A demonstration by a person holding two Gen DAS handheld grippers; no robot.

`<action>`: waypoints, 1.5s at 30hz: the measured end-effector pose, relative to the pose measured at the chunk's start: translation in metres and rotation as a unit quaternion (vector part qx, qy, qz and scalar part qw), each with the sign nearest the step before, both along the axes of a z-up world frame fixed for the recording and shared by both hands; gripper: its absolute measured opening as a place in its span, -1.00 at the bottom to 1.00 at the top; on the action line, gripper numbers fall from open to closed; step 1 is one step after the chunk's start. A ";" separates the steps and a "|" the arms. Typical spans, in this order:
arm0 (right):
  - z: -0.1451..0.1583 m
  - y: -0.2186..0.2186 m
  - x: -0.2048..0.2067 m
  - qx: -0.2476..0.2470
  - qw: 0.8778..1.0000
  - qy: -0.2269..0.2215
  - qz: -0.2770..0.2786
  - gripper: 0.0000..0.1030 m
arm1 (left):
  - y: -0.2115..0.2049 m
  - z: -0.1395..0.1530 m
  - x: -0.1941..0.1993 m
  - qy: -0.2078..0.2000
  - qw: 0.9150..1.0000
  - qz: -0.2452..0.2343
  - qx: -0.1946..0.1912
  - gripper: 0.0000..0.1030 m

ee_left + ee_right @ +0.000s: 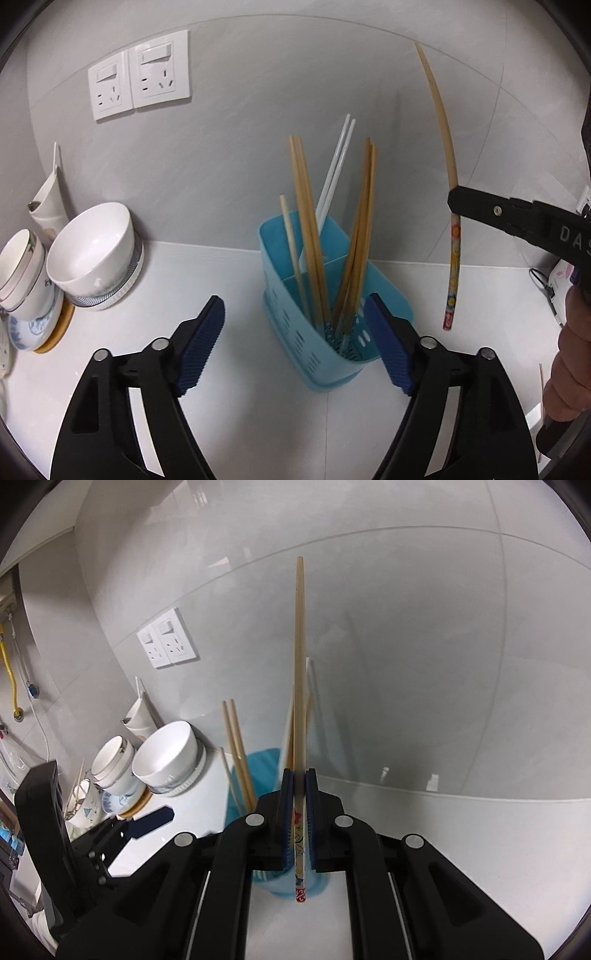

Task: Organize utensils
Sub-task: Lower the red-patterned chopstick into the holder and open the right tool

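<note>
A light blue slotted utensil holder [334, 321] stands on the white counter, holding several wooden chopsticks [306, 229] and a white pair [336, 173]. My left gripper [295, 314] is open in front of the holder, its blue pads [201, 347] apart with nothing pressed between them. My right gripper [456, 201] is shut on a wooden chopstick with a flower-patterned end [452, 280], held upright in the air to the right of the holder. In the right wrist view that gripper [299, 786] clamps the chopstick [299, 646], and the holder [258, 775] sits behind it, partly hidden.
White bowls [94, 254] and cups [22, 269] are stacked on plates at the left. Two wall sockets [138, 75] are on the tiled wall. A person's hand [570, 373] is at the right edge. A white ceramic holder [48, 199] hangs at the left wall.
</note>
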State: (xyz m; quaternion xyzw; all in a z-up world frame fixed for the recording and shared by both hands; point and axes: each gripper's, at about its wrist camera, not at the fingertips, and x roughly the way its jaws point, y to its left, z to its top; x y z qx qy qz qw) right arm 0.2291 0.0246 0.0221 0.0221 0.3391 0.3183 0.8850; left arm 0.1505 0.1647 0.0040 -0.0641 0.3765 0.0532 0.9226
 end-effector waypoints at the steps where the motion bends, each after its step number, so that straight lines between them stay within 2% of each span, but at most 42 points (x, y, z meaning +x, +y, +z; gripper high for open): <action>1: 0.000 0.002 0.000 0.003 1.000 -0.002 0.002 -0.89 | 0.003 -0.001 -0.001 0.001 1.000 0.003 -0.001 0.60; 12: -0.005 0.039 0.002 0.003 0.999 -0.022 0.024 -0.88 | 0.023 -0.009 -0.014 0.009 1.000 0.026 -0.002 0.88; 18: -0.012 0.049 0.000 0.019 0.999 -0.041 0.027 -0.88 | 0.033 -0.013 -0.020 0.013 0.999 0.033 -0.009 0.88; 23: -0.022 0.056 -0.002 0.012 0.998 -0.055 0.021 -0.88 | 0.040 -0.015 -0.022 0.016 0.999 0.038 -0.008 0.88; 35: -0.044 0.064 0.001 -0.019 0.999 -0.041 0.017 -0.88 | 0.044 -0.022 -0.019 0.028 0.999 0.043 -0.008 0.88; 44: -0.044 0.060 0.000 -0.044 0.998 -0.035 0.011 -0.83 | 0.048 -0.025 -0.018 0.030 0.998 0.049 -0.012 0.88; 45: -0.043 0.059 0.000 -0.046 0.998 -0.034 0.011 -0.74 | 0.048 -0.025 -0.018 0.029 0.998 0.049 -0.012 0.88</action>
